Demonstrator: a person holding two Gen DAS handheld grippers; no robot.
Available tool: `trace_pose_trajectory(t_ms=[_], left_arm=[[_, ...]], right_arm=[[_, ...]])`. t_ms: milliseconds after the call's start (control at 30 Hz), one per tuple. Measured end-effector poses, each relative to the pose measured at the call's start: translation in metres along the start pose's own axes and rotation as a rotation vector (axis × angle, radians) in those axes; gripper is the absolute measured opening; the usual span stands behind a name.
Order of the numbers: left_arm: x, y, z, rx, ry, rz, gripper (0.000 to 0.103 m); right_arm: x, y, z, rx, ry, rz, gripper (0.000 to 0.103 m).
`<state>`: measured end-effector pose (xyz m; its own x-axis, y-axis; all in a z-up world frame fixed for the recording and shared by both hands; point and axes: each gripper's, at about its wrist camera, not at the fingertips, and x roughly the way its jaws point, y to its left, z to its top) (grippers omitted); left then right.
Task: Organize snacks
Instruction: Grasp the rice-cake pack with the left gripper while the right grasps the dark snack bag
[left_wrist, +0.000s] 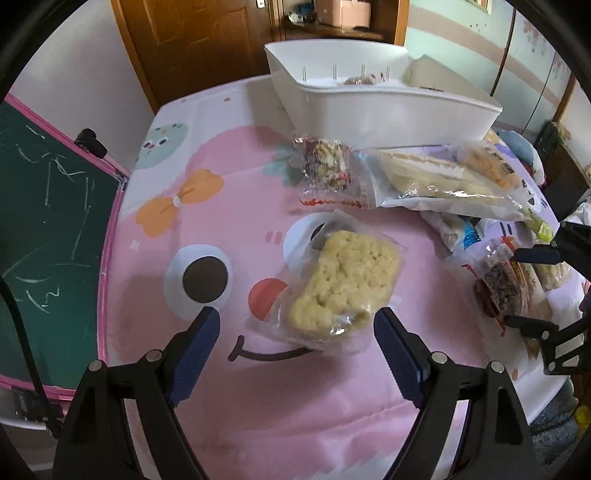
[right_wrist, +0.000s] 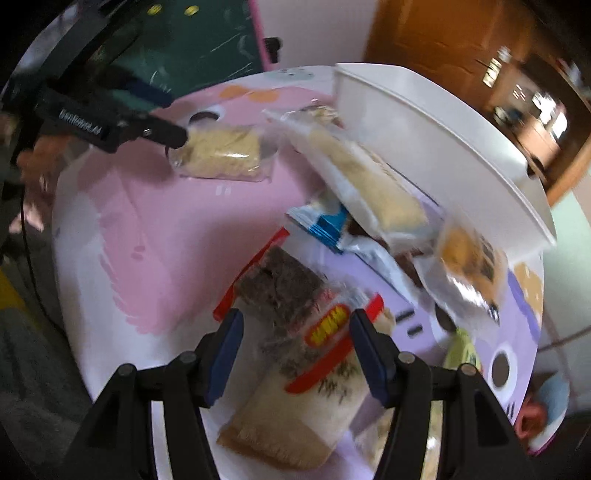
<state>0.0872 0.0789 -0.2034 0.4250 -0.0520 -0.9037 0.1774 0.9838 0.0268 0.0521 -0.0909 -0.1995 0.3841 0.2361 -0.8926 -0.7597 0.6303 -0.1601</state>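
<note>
Pink cartoon-printed cloth (left_wrist: 184, 229) is seen covering a table on which wrapped snacks are scattered in front of a white plastic bin (left_wrist: 388, 110). The left gripper (left_wrist: 295, 325) is held low over the cloth with its jaws spread wide; a clear-wrapped yellow puffed-grain cake (left_wrist: 343, 280) lies on the cloth just ahead of them, its near end between the 2 blue pads without being pressed. Behind it, a small packet of mixed nut brittle (left_wrist: 325, 162) and a long bag of pale bread slices (left_wrist: 436, 177) are seen beside the bin's front wall. The right gripper (right_wrist: 295, 325) is angled down over a dark seaweed-like snack in a clear, red-trimmed wrapper (right_wrist: 288, 295), its jaws at a middling width on either side of the packet; whether the pads touch it cannot be told through the blur. A beige packet (right_wrist: 295, 424) lies under that wrapper, with a blue-and-white packet (right_wrist: 325, 225) nearby. A green chalkboard (left_wrist: 44, 240) is seen standing at the table's left edge.
</note>
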Motion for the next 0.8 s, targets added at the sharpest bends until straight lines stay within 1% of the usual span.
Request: trace_pose_trajectory(t_ms=[67, 133, 333, 400, 467, 567, 633, 800], left_arm=[[0.008, -0.001, 0.005, 0.005, 0.014, -0.009, 0.085], [0.013, -0.001, 0.009, 0.010, 0.024, -0.013, 0.085], [0.024, -0.002, 0.019, -0.012, 0.041, -0.072, 0.085], [0.026, -0.005, 0.021, -0.008, 0.047, -0.085, 0.085], [0.027, -0.008, 0.022, 0.006, 0.053, -0.093, 0.085], [0.032, -0.014, 0.022, 0.023, 0.068, -0.097, 0.085], [0.036, -0.016, 0.022, 0.023, 0.079, -0.099, 0.085], [0.046, -0.012, 0.022, -0.025, 0.090, -0.100, 0.085]], right_arm=[[0.005, 0.006, 0.007, -0.082, -0.004, -0.004, 0.060], [0.010, 0.009, 0.013, -0.134, 0.000, 0.021, 0.060], [0.023, 0.007, 0.024, -0.150, 0.012, 0.153, 0.060], [0.026, 0.002, 0.026, -0.122, 0.011, 0.193, 0.060], [0.026, -0.001, 0.027, -0.100, -0.004, 0.206, 0.059], [0.026, -0.006, 0.030, -0.039, -0.019, 0.232, 0.051], [0.025, -0.007, 0.030, 0.004, -0.033, 0.238, 0.046], [0.017, -0.003, 0.025, 0.077, -0.056, 0.215, 0.045]])
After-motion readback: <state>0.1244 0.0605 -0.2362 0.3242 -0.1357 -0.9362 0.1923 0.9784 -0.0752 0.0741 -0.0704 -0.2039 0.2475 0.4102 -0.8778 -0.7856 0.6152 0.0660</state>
